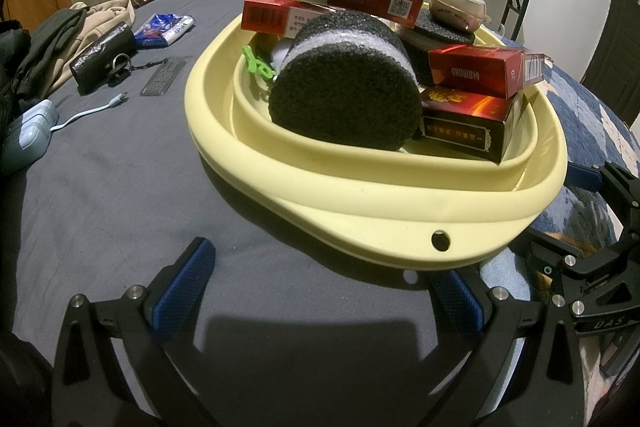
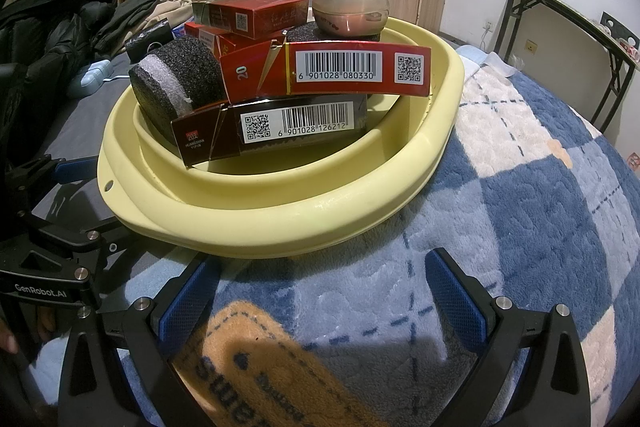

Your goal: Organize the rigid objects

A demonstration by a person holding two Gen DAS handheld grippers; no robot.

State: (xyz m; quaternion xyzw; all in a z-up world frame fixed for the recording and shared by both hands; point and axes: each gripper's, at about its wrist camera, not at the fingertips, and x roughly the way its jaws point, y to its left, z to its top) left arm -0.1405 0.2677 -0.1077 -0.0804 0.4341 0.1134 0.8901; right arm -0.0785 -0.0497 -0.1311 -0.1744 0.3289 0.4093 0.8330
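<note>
- Hovering just short of the yellow basin (image 1: 400, 203), the left gripper (image 1: 326, 291) had its blue-padded fingers spread wide and empty above the grey bedsheet (image 1: 120, 187).
- Beside it, the right gripper (image 2: 322, 291) was likewise released and held nothing, poised over the blue checked blanket (image 2: 520, 187) near the basin's rim.
- Inside the basin lay the gathered goods: a black foam roll (image 1: 344, 95), several red cigarette boxes (image 2: 328, 73) stacked crosswise, a dark box (image 2: 276, 133) beneath them, and a small lidded jar (image 2: 351, 11) perched on a second foam piece.
- Sorting looked largely done, with the basin piled full.
- A charger cable (image 1: 86, 115), a wallet (image 1: 102, 57) and clothes remained loose on the sheet.
- Any next move would call for a careful approach, since the top boxes appeared loosely balanced.
</note>
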